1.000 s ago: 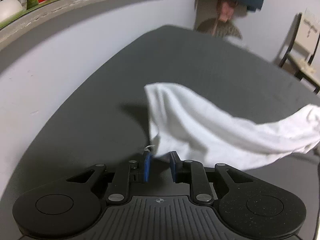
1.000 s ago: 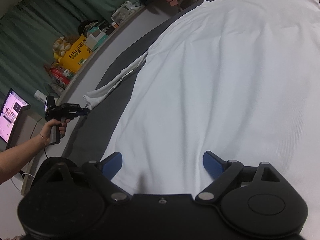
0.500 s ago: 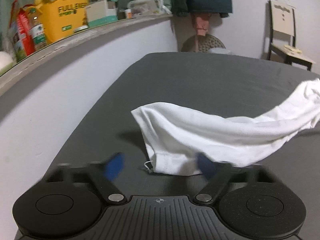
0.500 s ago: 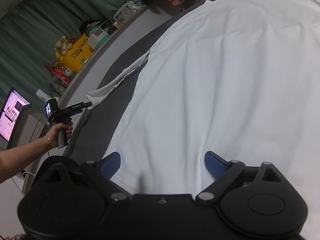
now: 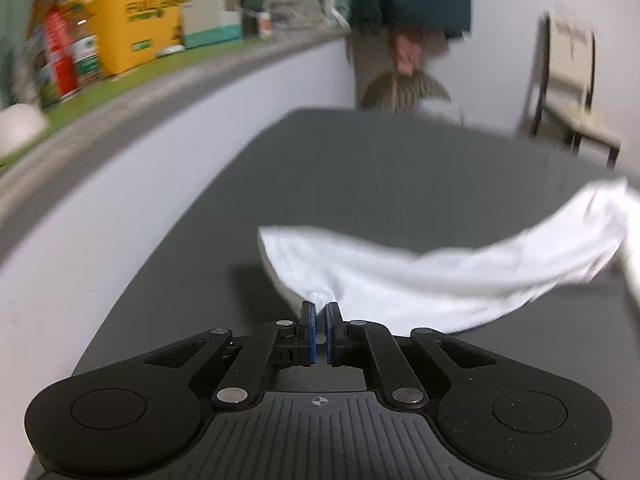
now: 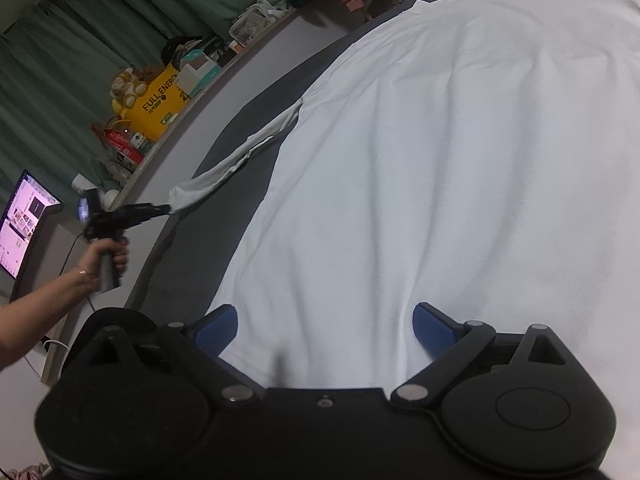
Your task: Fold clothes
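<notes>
Shows a white shirt spread flat over most of a grey mattress, hem at the mattress's near end and collar at its far end.

Holds the left tool clenched on the cuff of one long sleeve, with that end raised just above the mattress and the rest of the sleeve sagging back towards the body of the shirt. Grips that tool's handle in a bare hand off the mattress's wall-side edge.

Poises the right tool over the hem end, with its jaws opening and nothing pinched; leaves only flat cloth on the mattress under the gap.

Reads as light, soft knit: apt to drape, stretch and crease, in no danger of breaking, but liable to slide out of a shallow pinch. Calls for a hold on doubled fabric, meaning cuff, hem corner or shoulder seam, where the pads get something to bite.

Sets the body's long axis lengthwise along the mattress, hem to collar. Sends the sleeve out sideways from the shoulder towards the mattress's wall-side edge, cuff outermost, so that a fold would probably carry the cuff back across the body.
</notes>
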The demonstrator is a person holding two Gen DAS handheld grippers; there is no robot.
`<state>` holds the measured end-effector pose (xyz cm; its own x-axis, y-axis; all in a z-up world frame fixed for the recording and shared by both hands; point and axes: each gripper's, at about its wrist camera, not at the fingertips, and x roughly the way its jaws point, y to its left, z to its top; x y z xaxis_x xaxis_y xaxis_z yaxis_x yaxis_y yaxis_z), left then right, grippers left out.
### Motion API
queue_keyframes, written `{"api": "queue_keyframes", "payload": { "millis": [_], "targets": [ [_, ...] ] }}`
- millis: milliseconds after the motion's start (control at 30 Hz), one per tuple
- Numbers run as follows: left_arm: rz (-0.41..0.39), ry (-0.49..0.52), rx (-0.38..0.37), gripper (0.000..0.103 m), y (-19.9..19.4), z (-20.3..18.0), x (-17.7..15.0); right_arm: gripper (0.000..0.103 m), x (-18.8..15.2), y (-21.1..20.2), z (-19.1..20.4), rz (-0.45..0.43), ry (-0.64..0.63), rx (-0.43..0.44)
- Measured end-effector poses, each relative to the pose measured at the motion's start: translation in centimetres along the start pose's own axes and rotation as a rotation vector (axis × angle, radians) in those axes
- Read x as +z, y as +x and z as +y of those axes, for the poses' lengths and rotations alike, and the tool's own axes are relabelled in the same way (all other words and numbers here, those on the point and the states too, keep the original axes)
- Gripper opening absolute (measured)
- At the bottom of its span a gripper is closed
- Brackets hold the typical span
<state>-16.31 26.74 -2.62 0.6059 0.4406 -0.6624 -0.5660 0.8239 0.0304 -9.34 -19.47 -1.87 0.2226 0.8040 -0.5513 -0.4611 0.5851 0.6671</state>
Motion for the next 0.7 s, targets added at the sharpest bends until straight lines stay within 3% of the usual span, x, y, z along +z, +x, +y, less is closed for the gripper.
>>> {"api": "queue_keyframes", "payload": {
  "millis": [100,200,300,500,600,700],
  "targets": [
    [-0.039,-0.085,-0.040,0.004,-4.6,0.4,1.7,0.096,0.0,-0.1,-0.2,-0.002,-0.003,0.002],
    [-0.027,-0.021,-0.023,0.004,-7.5,-0.4,1.6,0.096,-0.1,-0.1,-0.2,-0.003,-0.010,0.002],
    [0.037,0.076,0.042,0.004,-6.2,-0.9,0.0,0.097,0.0,-0.1,-0.1,-0.004,-0.011,0.000],
    [0.151,0.050,0.181,0.003,0.3,1.6,-2.9,0.095,0.1,-0.4,0.3,-0.008,-0.009,-0.007],
    [0.126,-0.009,0.200,0.003,0.5,2.7,-3.5,0.086,0.3,-0.8,2.2,-0.055,-0.121,-0.029],
    [0.016,-0.006,0.155,0.004,-2.0,1.6,-3.6,0.086,1.2,0.1,6.9,-0.117,-0.486,-0.121]
  ]
}}
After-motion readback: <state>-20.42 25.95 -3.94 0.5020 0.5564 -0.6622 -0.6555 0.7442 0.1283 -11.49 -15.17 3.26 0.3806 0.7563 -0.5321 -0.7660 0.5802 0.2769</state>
